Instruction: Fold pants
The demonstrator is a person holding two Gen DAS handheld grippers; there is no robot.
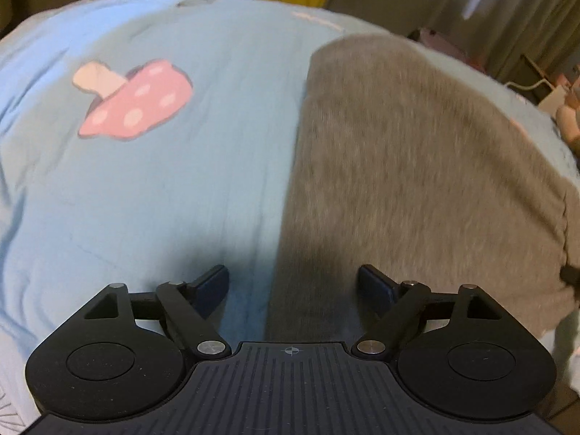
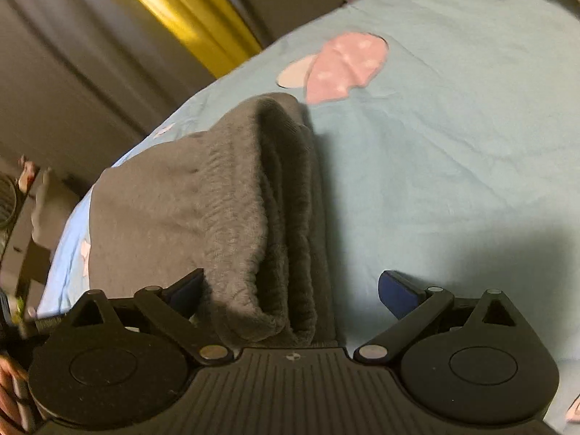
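Here we look down two handheld grippers at a pair of grey pants [image 1: 417, 166] lying on a pale blue bedsheet [image 1: 163, 188] printed with a pink spotted mushroom [image 1: 134, 99]. In the left wrist view, the left gripper [image 1: 293, 282] stands with its blue-padded fingers [image 1: 214, 282] spread wide and nothing between the pads; the straight left edge of the pants runs up between the two fingers, so that one finger is over bare sheet and the other over grey cloth, and we cannot tell whether either fingertip touches the fabric. The pants spread up and to the right of this gripper as one flat grey panel, and a gathered seam with a dark cord end shows at the far right edge of the picture. In the right wrist view, the right gripper [image 2: 290, 290] is likewise wide open and grips nothing. A thick stack of folded layers with a ribbed, gathered band [image 2: 253, 217] rises between its fingers, lying close against the left finger [image 2: 185, 290] and well clear of the right one [image 2: 398, 291], which is over bare sheet. The rest of the garment lies flat to the left of that stack, near the edge of the bed. Beyond the bed we see a yellow curtain [image 2: 188, 14] and brownish drapes, blurred. No containers appear in either view.
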